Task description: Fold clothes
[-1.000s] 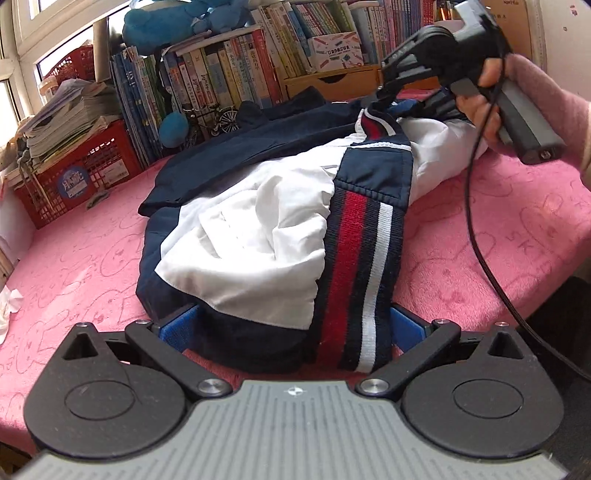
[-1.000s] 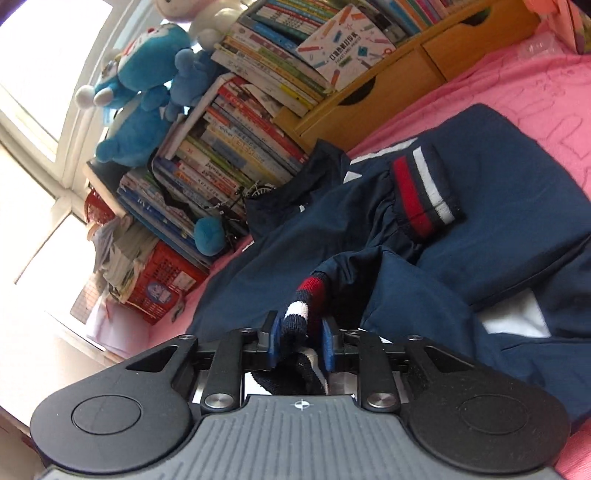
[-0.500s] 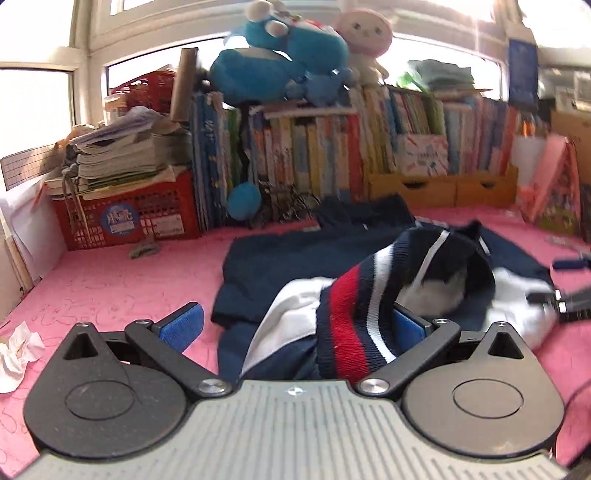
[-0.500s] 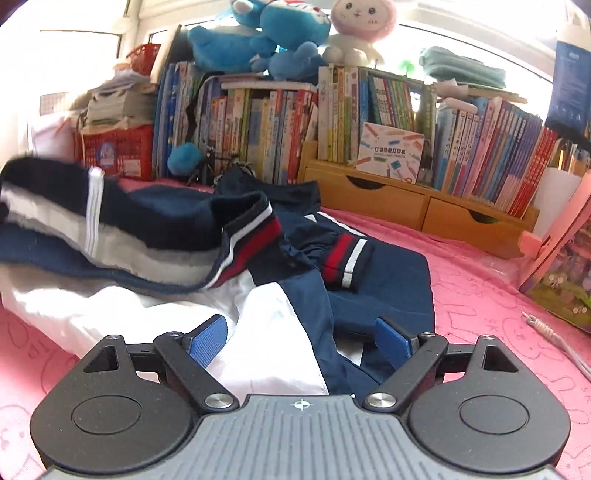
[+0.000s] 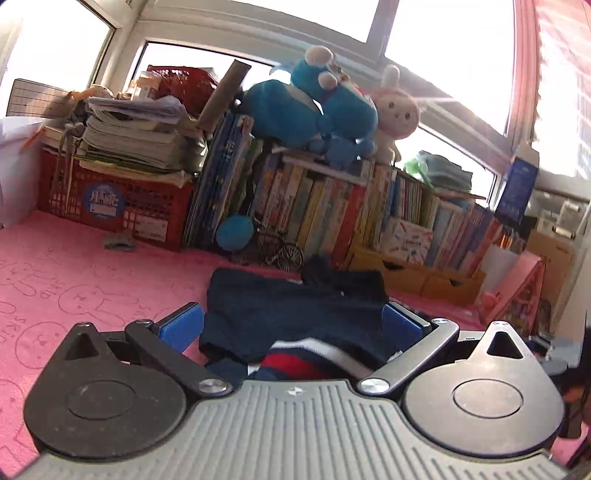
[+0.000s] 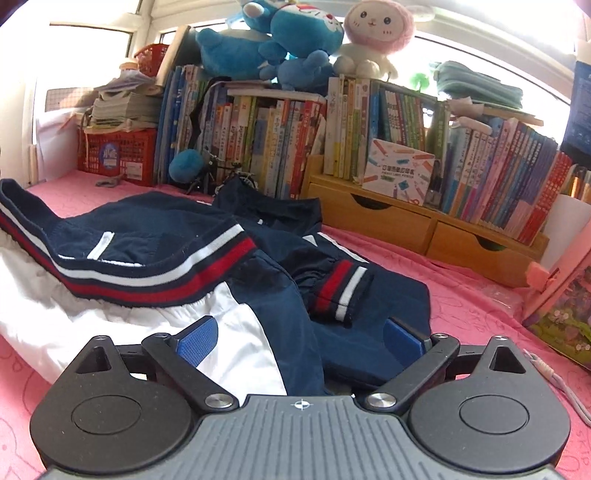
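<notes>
The right tongs [image 6: 301, 341], at the bottom middle of their own view, are spreading wide; the jacket [image 6: 273, 295] lies between the blue pads [image 6: 195, 338], but neither pad presses on it. It sprawls from there toward the centre and left of the frame on the pink blanket [image 6: 461, 295], white lining at lower left, a striped hem [image 6: 155, 273] across the middle and a striped cuff [image 6: 341, 288] just above the right pad.

The left tongs [image 5: 291, 326] stand released too. The jacket's navy cloth and a bit of the striped hem [image 5: 299, 356] fill the gap between those pads [image 5: 183, 325], and whether the right-hand pad touches cloth I cannot tell.

The tongs' bodies hide the jacket's near edge in both views. Behind it, books [image 6: 258, 136] line the window, plush toys [image 6: 288, 33] on top.
</notes>
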{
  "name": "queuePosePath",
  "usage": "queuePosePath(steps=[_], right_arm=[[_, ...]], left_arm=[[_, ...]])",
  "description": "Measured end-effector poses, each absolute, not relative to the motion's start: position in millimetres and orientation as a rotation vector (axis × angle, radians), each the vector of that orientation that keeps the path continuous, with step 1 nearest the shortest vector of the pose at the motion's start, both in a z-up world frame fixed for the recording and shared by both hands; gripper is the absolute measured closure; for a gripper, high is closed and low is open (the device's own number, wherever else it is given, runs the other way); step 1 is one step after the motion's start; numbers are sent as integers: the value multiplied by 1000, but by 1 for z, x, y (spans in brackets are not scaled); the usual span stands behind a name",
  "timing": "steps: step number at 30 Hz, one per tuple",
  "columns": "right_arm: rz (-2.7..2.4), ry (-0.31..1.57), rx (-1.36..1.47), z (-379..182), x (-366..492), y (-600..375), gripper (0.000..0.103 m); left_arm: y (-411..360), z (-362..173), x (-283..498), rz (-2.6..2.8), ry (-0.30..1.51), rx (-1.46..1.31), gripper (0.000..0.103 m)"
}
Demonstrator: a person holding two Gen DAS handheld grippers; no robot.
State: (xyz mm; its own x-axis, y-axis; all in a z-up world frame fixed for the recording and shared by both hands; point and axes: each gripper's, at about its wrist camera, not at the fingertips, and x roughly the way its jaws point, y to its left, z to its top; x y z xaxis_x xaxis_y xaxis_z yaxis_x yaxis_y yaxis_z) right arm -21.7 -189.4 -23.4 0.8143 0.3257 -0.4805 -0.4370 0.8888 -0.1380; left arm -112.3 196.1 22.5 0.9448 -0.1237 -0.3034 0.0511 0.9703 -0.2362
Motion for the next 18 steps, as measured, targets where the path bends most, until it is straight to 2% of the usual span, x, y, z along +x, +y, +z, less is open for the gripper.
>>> queuePosePath(steps=[5,9,10,11,12,13,14,15,16,18], right_arm=[[523,505,-237,-25,18,-157,1],[579,586,-193,-37,51,-135,0],[586,617,-154,-40,57,-134,0],[591,643,-113,-43,61,-135,3],[595,669,-73,-46,64,-136,14],[587,685,-44,-47,65,-138,24],[568,690,-26,-47,62,-142,53],[548,695,-8,-47,60,-145,76],[542,693,17,-45,56,-151,80],[541,645,63,-31,43,-166,93]], left_arm=[[181,-9,-98,-188,446,-93,0],[173,-19,-85,-200,447,-28,0],[174,-19,-81,-189,440,-49,2],[178,-20,-75,-182,439,-94,12],[182,-21,-71,-173,449,-140,21],[185,-22,-66,-158,463,-178,44],[189,-23,-62,-142,478,-216,65],[192,-24,-58,-129,487,-249,71],[196,-22,-56,-123,488,-276,81],[201,-10,-51,-135,478,-320,85]])
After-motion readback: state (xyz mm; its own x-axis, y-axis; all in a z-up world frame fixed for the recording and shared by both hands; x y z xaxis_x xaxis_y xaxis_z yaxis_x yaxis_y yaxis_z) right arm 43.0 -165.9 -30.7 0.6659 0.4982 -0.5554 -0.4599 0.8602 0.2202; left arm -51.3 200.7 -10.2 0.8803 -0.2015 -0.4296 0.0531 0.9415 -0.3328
